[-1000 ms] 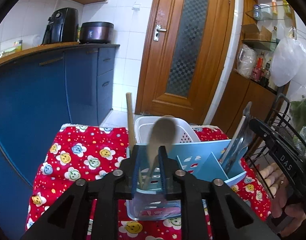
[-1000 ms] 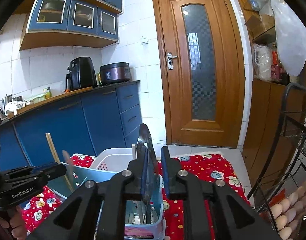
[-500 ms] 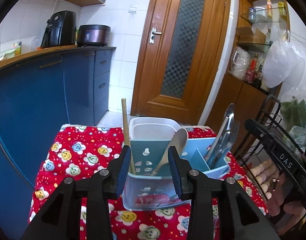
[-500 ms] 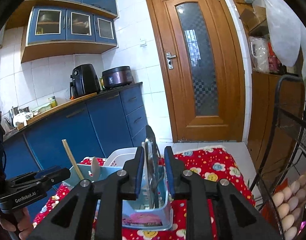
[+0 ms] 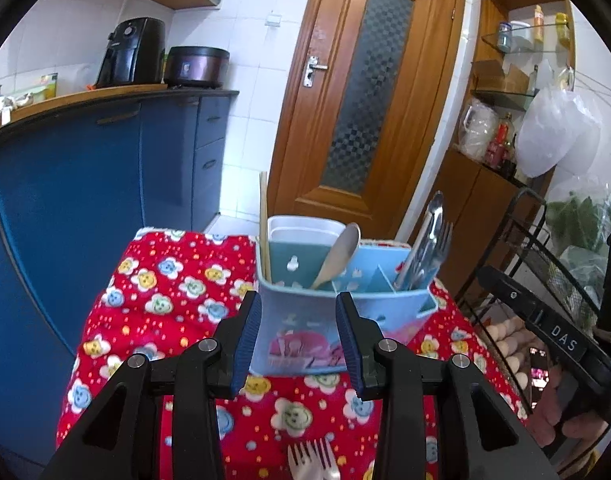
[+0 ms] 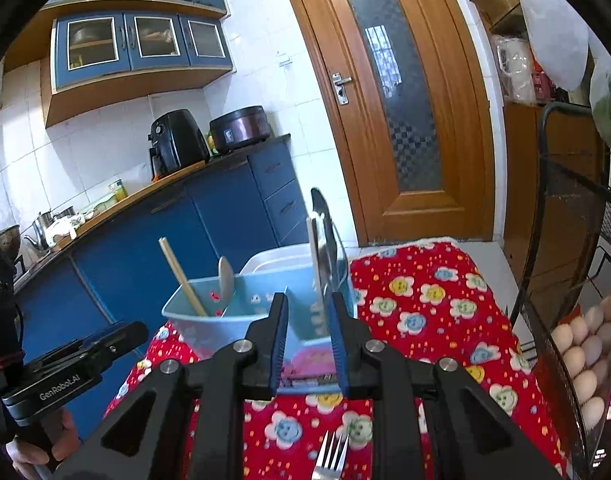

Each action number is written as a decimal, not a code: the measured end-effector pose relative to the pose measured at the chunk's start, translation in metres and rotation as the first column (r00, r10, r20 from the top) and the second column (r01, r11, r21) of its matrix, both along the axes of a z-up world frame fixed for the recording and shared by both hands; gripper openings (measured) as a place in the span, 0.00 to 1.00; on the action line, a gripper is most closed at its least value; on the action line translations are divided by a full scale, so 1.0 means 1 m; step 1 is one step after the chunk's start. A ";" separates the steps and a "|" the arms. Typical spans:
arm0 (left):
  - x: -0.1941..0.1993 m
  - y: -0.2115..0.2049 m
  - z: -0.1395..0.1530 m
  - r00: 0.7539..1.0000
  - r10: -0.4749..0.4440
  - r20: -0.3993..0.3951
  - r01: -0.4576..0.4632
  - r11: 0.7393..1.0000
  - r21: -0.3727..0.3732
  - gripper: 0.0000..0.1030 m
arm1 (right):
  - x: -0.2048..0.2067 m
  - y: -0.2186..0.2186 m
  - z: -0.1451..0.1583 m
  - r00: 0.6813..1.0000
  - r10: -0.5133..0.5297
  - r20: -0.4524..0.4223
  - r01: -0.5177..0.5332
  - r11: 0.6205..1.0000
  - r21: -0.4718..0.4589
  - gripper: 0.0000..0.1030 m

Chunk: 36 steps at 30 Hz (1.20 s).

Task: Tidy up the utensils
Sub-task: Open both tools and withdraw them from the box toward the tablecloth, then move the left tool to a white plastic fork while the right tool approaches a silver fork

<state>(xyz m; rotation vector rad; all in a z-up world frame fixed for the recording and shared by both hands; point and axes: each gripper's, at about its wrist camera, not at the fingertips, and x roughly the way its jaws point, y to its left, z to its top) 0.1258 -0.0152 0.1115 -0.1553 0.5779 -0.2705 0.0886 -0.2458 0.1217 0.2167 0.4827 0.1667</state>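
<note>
Here both grippers, left (image 5: pixel 298 340) and right (image 6: pixel 306 344), gape empty; reaching carelessly for the fork (image 6: pixel 330 456) could topple the caddy (image 5: pixel 301 320).

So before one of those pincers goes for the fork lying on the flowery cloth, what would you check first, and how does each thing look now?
1. Left gripper empty: ok, nothing between its blue pads.
2. Right gripper empty: ok, pads apart, clear of the metal cutlery.
3. Fork reachable: ok, flat on the cloth, prongs toward the blue caddy.
4. Fork handle: cannot tell, cut off by the picture edge.
5. Caddy upright: ok; wooden spoon and chopsticks stand in it.
6. Free compartment: cannot tell.
</note>
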 end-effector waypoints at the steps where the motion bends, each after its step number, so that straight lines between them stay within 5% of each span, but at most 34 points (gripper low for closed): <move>1: -0.003 0.000 -0.001 1.000 -0.002 -0.006 0.002 1.000 0.005 0.38 | -0.004 0.000 -0.002 1.000 0.004 -0.006 -0.004 1.000 0.002 0.23; 36: -0.056 0.005 -0.072 0.975 -0.005 -0.223 0.023 0.997 0.075 0.40 | -0.056 -0.022 -0.087 0.955 0.036 -0.294 -0.006 0.995 0.104 0.26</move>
